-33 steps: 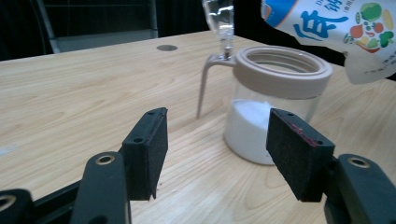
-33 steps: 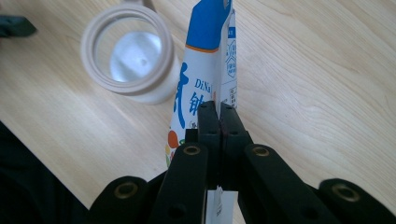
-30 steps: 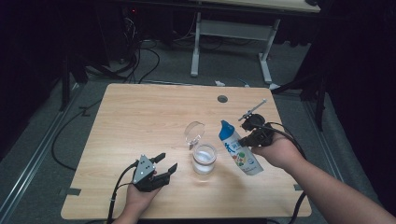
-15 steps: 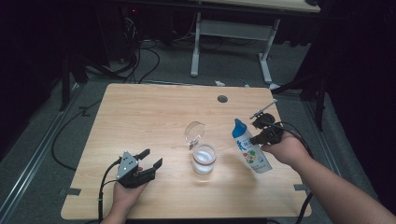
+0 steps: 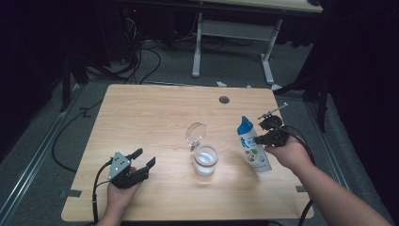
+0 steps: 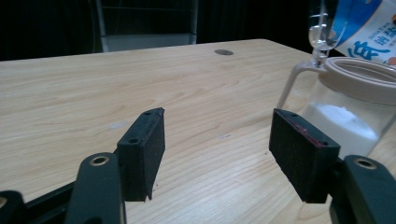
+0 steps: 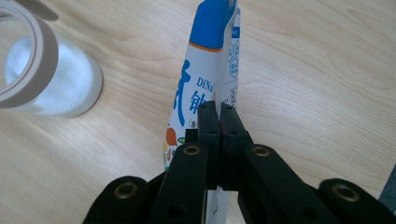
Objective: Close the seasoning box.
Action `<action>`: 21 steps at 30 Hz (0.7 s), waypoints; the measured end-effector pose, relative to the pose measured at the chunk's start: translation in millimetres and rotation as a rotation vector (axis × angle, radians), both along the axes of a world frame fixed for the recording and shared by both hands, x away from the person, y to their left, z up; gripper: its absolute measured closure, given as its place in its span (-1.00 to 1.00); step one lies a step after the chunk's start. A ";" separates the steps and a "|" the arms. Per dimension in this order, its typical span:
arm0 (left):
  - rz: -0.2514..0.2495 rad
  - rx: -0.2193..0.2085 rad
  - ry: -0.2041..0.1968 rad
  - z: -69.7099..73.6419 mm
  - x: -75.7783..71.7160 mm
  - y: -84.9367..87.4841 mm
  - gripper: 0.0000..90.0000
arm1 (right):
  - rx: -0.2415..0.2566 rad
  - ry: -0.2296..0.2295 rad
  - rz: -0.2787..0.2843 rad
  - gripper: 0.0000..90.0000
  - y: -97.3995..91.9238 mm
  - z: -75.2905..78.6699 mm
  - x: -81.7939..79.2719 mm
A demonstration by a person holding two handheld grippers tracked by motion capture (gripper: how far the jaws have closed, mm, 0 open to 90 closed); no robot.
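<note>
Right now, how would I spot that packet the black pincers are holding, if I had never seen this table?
Start at the wooden table and find the glass jar with white powder near its middle. Just right of the jar, the right gripper pinches a tall white pouch. Its blue top and colourful print set it apart from the clear jar.

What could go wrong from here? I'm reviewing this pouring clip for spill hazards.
The right gripper pinches only a thin edge of the blue-and-white printed pouch, which leans on the wooden table; it might slip or flop over. The clear glass jar of white powder stands open, its hinged lid up, so a knock could spill it. The open left gripper sits close beside the jar and could bump it.
</note>
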State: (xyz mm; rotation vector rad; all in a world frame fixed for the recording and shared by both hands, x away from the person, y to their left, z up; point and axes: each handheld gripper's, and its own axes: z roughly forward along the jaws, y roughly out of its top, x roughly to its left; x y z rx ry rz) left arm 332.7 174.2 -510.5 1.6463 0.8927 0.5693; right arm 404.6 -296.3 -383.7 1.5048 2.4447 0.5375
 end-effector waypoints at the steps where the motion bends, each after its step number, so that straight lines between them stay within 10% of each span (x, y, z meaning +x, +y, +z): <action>1: 0.007 0.008 -0.003 0.3 0.4 2.8 -0.20 | 0.013 -0.026 -0.009 1.00 -2.4 0.1 -2.3; 21: 0.033 0.039 0.024 -4.5 5.5 20.0 -0.22 | 0.144 -0.277 -0.048 1.00 -8.4 -10.4 -24.3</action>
